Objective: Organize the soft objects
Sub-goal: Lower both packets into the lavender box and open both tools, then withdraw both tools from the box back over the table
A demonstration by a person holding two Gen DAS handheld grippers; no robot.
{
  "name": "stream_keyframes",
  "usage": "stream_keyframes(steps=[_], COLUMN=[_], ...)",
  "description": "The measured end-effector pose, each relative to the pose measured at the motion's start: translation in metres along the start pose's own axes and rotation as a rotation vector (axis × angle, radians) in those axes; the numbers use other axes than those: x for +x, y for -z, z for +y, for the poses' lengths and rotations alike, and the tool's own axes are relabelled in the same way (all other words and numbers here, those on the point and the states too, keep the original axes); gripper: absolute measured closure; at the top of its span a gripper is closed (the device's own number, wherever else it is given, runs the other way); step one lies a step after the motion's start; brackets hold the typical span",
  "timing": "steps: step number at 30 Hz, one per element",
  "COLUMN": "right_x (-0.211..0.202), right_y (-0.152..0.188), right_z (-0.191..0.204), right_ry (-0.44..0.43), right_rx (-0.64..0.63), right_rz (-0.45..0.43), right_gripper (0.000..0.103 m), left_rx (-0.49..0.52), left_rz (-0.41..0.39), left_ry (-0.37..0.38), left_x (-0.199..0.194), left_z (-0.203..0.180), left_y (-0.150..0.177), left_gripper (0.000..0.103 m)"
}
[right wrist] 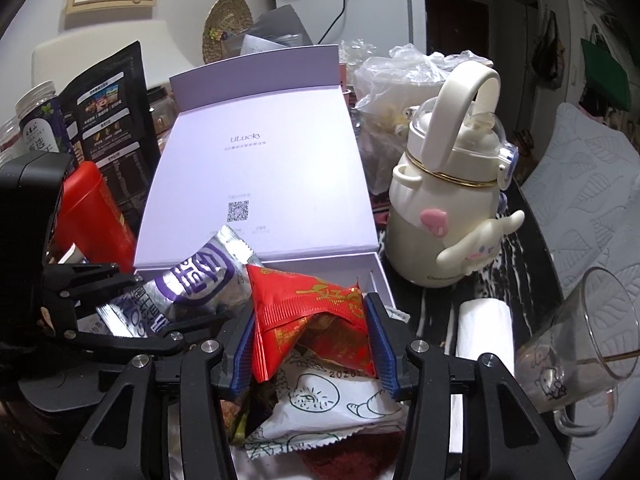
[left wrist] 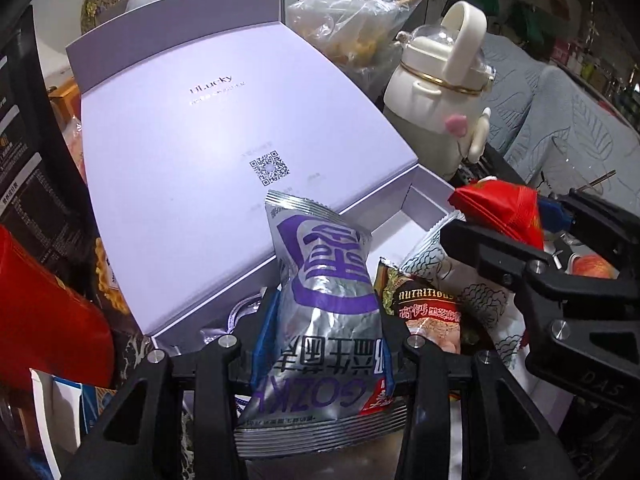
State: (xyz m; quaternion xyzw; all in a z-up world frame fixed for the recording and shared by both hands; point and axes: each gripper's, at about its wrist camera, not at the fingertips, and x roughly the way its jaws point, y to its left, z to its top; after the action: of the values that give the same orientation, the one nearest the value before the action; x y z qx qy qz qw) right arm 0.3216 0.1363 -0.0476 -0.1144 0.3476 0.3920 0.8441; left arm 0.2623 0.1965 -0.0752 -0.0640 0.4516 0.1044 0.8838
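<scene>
**Supervisor:** Report the left unit.

**Operator:** My left gripper [left wrist: 320, 344] is pinched on a silver foil snack packet with purple print [left wrist: 324, 308]. I see the packet standing upright between the jaws, over the near end of the open lilac cardboard gift box [left wrist: 424, 192]. The box lid [left wrist: 224, 160] is hinged back and leans away from me.

**Supervisor:** Right unit?

**Operator:** My right gripper [right wrist: 312, 340] has a crinkled red foil packet with gold print [right wrist: 308, 312] between its blue pads [right wrist: 380, 344], also over the box. No earlier view is available. The left pad meets the packet edge; whether the right pad presses it, I cannot tell.

**Supervisor:** Box contents?

**Operator:** Below the red packet lies a white packet with line drawings [right wrist: 320, 404]. Beside it, in the left view, a dark packet marked NUTRITIOUS [left wrist: 424, 312].

**Supervisor:** Surroundings?

**Operator:** A cream lidded bottle with a loop handle [right wrist: 444, 208] stands right of the box; a clear glass mug [right wrist: 588, 344] sits nearer me, tilted.
</scene>
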Motion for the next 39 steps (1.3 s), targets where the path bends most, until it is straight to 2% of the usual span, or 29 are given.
stream_keyframes(steps=[6, 8, 10, 14, 16, 18, 20, 22, 30, 39], right_x=[0.004, 0.006, 0.006, 0.001, -0.002, -0.007, -0.011, -0.018, -0.044, -0.075], right_y=[-0.003, -0.004, -0.005, -0.005, -0.005, -0.005, -0.005, -0.006, -0.014, -0.019], right_z=[-0.001, 0.001, 0.003, 0.005, 0.004, 0.004, 0.003, 0.002, 0.003, 0.009], right_ry=[-0.012, -0.018, -0.038, -0.035, -0.022, -0.006, 0.000, 0.003, 0.031, 0.069], right_rx=[0.008, 0.006, 0.004, 0.000, 0.002, 0.004, 0.006, 0.013, 0.023, 0.014], right_rz=[0.011, 0.015, 0.023, 0.020, 0.019, 0.020, 0.017, 0.007, -0.020, -0.059], right_gripper=[0.049, 0.037, 0.029, 0.028, 0.026, 0.024, 0.024, 0.024, 0.024, 0.024], left_rx=[-0.022, -0.030, -0.038, -0.053, -0.048, -0.041, -0.045, -0.048, -0.041, -0.025], left_rz=[0.012, 0.006, 0.005, -0.008, -0.021, -0.032, -0.049, -0.070, -0.116, -0.195], left_ry=[-0.005, -0.001, -0.002, -0.003, -0.027, -0.053, -0.075, -0.090, -0.108, -0.126], left_x=[0.002, 0.001, -0.002, -0.010, -0.016, -0.021, -0.029, -0.037, -0.062, -0.107], left_z=[0.001, 0.002, 0.004, 0.007, 0.006, 0.004, 0.005, 0.006, 0.005, -0.002], left_y=[-0.001, -0.001, -0.001, 0.001, 0.002, -0.001, -0.001, -0.002, -0.006, -0.013], left_gripper=[0.062, 0.062, 0.062, 0.061, 0.060, 0.052, 0.035, 0.031, 0.030, 0.030])
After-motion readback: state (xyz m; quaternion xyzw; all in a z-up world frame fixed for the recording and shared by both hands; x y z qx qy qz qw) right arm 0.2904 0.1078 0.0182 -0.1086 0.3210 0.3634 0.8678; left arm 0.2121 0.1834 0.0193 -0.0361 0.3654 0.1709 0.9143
